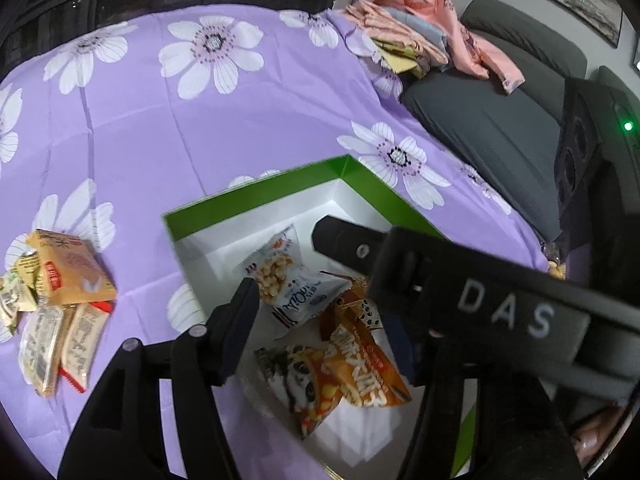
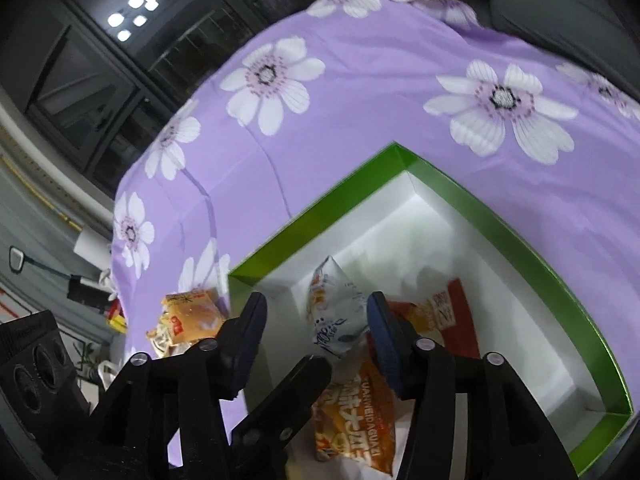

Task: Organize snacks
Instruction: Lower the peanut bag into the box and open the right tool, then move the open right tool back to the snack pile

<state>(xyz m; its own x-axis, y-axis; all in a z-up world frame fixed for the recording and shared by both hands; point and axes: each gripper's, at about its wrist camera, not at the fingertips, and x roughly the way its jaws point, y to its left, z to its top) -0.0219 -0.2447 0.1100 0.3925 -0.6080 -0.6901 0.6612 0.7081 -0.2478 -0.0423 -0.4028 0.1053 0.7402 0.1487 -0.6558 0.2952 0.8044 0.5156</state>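
Cloth [image 1: 168,128] over the table was lilac, printed with large white flowers with dark, speckled centres. Box [image 2: 472,208] had bright green walls outside and along the rim, white inside. Packets in the box: one white and blue with pale round puffs pictured [image 1: 280,276], one orange with white lettering [image 1: 360,372], one red [image 2: 460,320]. Loose packets on the cloth [image 1: 68,276] were tan and cream with red edging. Gripper bodies were black, finger pads [image 2: 384,332] dark blue. Sofa [image 1: 500,120] was dark grey; clothes piled on it [image 1: 420,28] were pink and yellow.
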